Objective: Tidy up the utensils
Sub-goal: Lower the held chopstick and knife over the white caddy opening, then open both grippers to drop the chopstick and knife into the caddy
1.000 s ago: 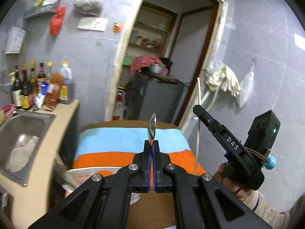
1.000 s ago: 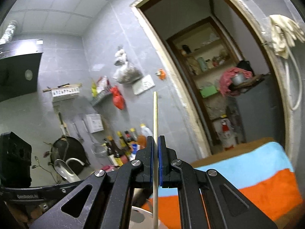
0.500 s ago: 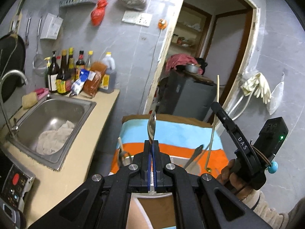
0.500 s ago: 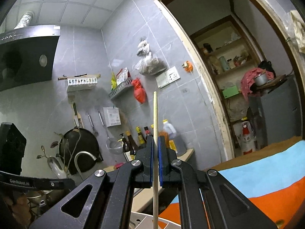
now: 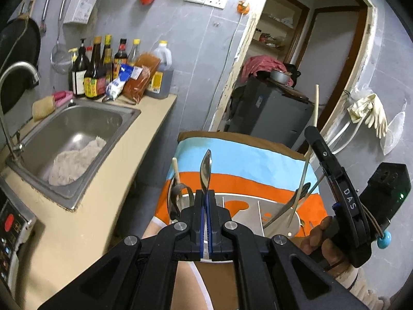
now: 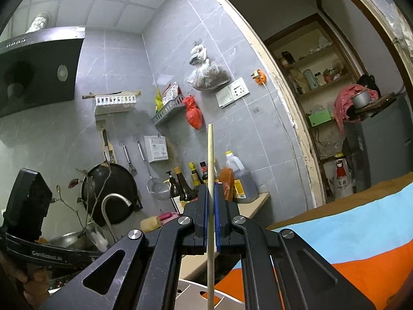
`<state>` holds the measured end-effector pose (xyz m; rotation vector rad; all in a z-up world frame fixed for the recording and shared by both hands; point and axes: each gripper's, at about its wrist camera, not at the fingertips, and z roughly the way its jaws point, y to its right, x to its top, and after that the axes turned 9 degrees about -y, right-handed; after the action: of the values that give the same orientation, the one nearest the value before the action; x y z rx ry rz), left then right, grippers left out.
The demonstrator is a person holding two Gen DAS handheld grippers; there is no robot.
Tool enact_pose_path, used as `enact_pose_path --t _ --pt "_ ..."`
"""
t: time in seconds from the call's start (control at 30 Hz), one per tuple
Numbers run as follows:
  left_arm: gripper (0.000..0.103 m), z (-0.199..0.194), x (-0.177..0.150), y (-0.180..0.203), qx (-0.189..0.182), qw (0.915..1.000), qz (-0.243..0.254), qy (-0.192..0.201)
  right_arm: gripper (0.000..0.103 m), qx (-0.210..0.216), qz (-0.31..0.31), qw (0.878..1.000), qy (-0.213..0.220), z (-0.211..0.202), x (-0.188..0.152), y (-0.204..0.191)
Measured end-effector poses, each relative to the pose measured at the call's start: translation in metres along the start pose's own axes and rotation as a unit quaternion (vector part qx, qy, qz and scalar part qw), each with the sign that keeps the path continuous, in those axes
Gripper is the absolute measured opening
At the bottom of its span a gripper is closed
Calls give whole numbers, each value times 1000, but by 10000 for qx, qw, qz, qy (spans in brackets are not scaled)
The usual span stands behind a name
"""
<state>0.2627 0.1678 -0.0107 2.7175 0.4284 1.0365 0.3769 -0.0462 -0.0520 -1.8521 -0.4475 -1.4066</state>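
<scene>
In the left wrist view my left gripper (image 5: 206, 193) is shut on a metal spoon (image 5: 206, 168) whose bowl stands up just above a round metal utensil holder (image 5: 242, 198) with dividers. The holder sits on a blue and orange cloth (image 5: 232, 155). A wooden stick (image 5: 176, 171) and a dark ladle stand in its left part, and several handles (image 5: 286, 210) lean in its right part. My right gripper (image 5: 311, 134), at the right, is shut on a wooden chopstick (image 5: 313, 113) that reaches down into the holder. The right wrist view shows the right gripper (image 6: 211, 188) clamped on the upright chopstick (image 6: 210, 155).
A beige counter (image 5: 108, 186) with a steel sink (image 5: 77, 134), a tap and sauce bottles (image 5: 103, 72) runs along the left. Behind the cloth-covered table is a doorway with a grey cabinet (image 5: 271, 113). A wok (image 6: 111, 188) and tools hang on the tiled wall.
Both grippers have sunk toward the table. The left view has tipped down, so the utensil holder now shows beneath the spoon. The chopstick's lower end has come down into the holder.
</scene>
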Motion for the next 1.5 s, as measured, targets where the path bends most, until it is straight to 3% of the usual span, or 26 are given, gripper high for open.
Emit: enact_pose_path --t 0.43,0.93,1.03,1.13,1.3,1.4,1.5 --pt "2 15 0 -4 71 9996 -144 -221 4 -7 -142 9999 -6 2 0 -3" --pt "2 17 0 -4 38 9997 -102 -196 5 -52 -150 9995 -266 2 -2 -3" --pt "2 17 1 -5 9 9998 -67 -192 11 -96 -177 9994 -296 -1 -1 -3" --pt "2 17 2 -3 -24 9998 -21 -191 31 -135 -136 9993 -310 -4 1 -3" --pt "3 12 2 -2 -108 9999 38 -92 33 -230 -144 9992 -282 -12 7 -3" --pt "11 7 4 0 -204 9998 59 36 41 -333 -159 9990 -271 -19 14 -3" --pt "29 1 6 4 -340 9991 48 234 52 -458 -119 9986 -256 -28 21 1"
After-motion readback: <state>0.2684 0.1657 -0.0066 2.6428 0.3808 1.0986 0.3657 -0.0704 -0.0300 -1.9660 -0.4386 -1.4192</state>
